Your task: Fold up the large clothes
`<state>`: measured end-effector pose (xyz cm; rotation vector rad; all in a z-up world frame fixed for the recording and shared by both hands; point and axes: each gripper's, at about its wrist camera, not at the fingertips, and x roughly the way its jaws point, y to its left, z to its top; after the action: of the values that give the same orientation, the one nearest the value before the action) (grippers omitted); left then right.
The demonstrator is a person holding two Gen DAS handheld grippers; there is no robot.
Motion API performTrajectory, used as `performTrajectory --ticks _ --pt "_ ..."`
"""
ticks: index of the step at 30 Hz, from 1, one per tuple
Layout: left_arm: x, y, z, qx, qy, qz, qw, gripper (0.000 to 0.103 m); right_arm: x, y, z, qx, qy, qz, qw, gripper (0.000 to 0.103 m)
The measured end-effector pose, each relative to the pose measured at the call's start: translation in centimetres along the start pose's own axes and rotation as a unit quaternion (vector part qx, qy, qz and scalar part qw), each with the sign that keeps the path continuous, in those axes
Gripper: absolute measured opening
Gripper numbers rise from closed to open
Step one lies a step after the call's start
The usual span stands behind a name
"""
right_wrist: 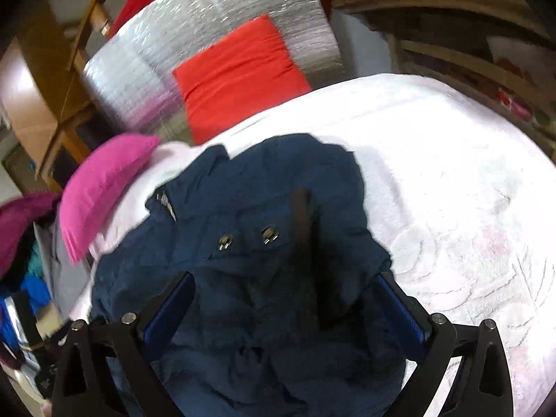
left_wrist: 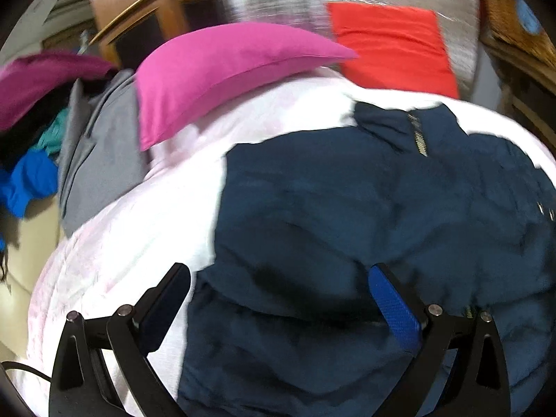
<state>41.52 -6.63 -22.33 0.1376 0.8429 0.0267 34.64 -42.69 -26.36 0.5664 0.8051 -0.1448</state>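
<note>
Navy jacket (left_wrist: pixel 365 208) is lying crumpled on the white bed (right_wrist: pixel 451 173) under both spread, empty grippers (left_wrist: pixel 281 299) (right_wrist: pixel 288 309) — pink pillow (left_wrist: pixel 215 73) is sitting just beside it.

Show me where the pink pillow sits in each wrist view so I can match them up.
Left wrist: pink pillow upper left of centre, on the white bedspread, beyond the navy jacket.
Right wrist: pink pillow at the left edge, mid-height, left of the jacket.
Shared landmark: the red cushion against the silver panel.
</note>
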Motion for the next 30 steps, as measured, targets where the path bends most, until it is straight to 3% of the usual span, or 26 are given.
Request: performTrajectory --ticks 4,6,8,12,16,21,24,27,30 --pt "2.9 2.7 -0.2 -0.048 0.055 0.004 0.9973 0.102 0.7 -2.2 0.6 0.051 0.014 0.029 0.998 0.103" --pt "4.6 3.5 -0.7 -0.070 0.086 -0.013 0.9937 0.102 1.8 -3.1 0.5 0.074 0.033 0.036 0.996 0.102" --pt "4.7 3.9 -0.8 -0.089 0.093 -0.023 0.9915 0.102 2.7 -3.5 0.3 0.081 0.051 0.031 0.995 0.102" --pt "3.0 3.7 0.1 -0.078 0.067 -0.014 0.9946 0.102 1.2 -3.0 0.8 0.084 0.023 0.050 0.995 0.103" --pt "1.7 3.6 0.7 -0.074 0.044 -0.011 0.9963 0.102 -0.6 -0.5 0.8 0.036 -0.015 0.074 0.996 0.103" --pt "1.7 2.0 0.1 -0.031 0.044 0.004 0.9985 0.102 1.0 2.6 -0.6 -0.025 0.029 0.090 0.995 0.102" --pt "3.2 0.5 -0.2 0.012 0.058 0.007 0.9982 0.102 3.6 4.0 -1.9 -0.060 0.084 0.058 0.993 0.102" --pt "3.4 0.0 -0.4 0.027 0.058 0.017 0.9978 0.102 3.7 4.5 -2.5 -0.082 0.083 0.040 0.992 0.102" --pt "2.8 0.4 0.0 0.013 0.049 0.007 0.9987 0.102 2.3 4.2 -2.0 -0.070 0.062 0.056 0.994 0.102"
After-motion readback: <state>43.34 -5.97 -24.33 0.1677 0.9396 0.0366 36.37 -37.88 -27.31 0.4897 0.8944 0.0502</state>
